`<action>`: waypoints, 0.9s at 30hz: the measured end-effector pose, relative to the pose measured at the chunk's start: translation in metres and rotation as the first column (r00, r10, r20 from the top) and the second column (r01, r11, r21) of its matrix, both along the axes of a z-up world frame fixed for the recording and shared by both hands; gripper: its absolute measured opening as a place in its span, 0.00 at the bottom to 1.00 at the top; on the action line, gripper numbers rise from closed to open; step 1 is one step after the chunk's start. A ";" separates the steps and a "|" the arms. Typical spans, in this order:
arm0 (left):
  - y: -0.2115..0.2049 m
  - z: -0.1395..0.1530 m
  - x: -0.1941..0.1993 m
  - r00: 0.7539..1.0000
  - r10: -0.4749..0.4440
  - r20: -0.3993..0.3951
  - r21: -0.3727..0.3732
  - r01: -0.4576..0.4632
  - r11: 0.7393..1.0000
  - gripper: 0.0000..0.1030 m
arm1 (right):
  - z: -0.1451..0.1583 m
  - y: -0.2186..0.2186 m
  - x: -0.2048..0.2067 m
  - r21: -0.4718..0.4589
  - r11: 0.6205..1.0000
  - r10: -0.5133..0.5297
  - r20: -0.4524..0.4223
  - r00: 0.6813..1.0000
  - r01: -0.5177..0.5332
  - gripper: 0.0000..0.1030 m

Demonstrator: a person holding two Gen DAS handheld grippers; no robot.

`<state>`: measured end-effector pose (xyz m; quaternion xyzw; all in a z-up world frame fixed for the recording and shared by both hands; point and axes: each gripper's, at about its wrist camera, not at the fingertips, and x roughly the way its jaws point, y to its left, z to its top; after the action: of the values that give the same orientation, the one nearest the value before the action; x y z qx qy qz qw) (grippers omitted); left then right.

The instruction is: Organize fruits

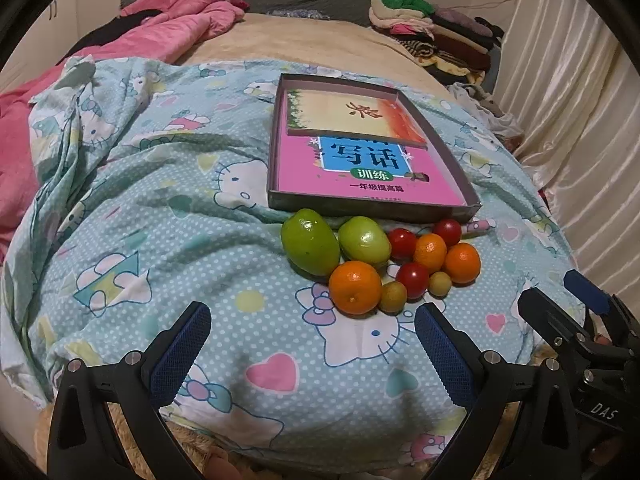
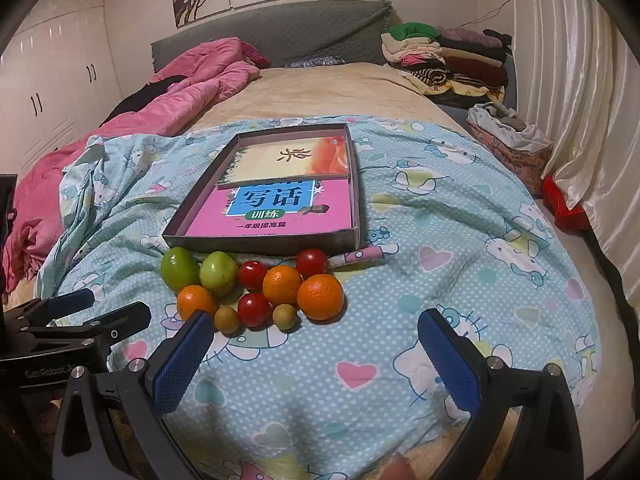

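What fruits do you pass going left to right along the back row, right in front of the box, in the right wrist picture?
Bigger green fruit → smaller green fruit → red tomato → orange → another red tomato, nearest the box.

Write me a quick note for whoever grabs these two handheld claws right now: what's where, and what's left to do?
Left gripper: jaws open, empty, hovering short of the fruit.
Right gripper: jaws open, empty, also short of the pile.
All fruit sits in one cluster on the blanket before the shallow box: two green fruits, three oranges, three cherry tomatoes, two small yellowish fruits.
Done: nothing sorted yet; the box holds only books.
Left: everything.
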<state>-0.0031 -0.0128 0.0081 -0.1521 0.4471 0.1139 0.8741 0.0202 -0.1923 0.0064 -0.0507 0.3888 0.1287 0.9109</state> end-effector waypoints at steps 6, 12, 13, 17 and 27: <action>-0.001 0.002 -0.001 1.000 -0.001 0.004 0.002 0.001 1.000 0.99 | 0.001 0.001 -0.001 -0.005 1.000 0.002 0.001 1.000 -0.002 1.00; -0.003 0.003 -0.001 1.000 -0.006 0.011 0.009 0.006 1.000 0.99 | 0.000 0.001 -0.001 -0.005 1.000 0.005 0.002 1.000 -0.005 1.00; -0.003 0.004 -0.001 1.000 -0.007 0.011 0.010 0.006 1.000 0.99 | 0.000 0.001 -0.001 -0.004 1.000 0.004 0.002 1.000 -0.004 1.00; -0.003 0.004 -0.002 1.000 -0.006 0.011 0.009 0.006 1.000 0.99 | 0.001 0.001 0.000 -0.007 1.000 0.005 0.000 1.000 -0.005 1.00; -0.002 0.004 -0.001 1.000 -0.007 0.012 0.007 0.006 1.000 0.99 | 0.000 0.001 0.000 -0.005 1.000 0.005 0.001 1.000 -0.005 1.00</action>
<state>-0.0041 -0.0153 0.0120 -0.1483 0.4420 0.1117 0.8776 0.0197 -0.1912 0.0067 -0.0541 0.3886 0.1299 0.9106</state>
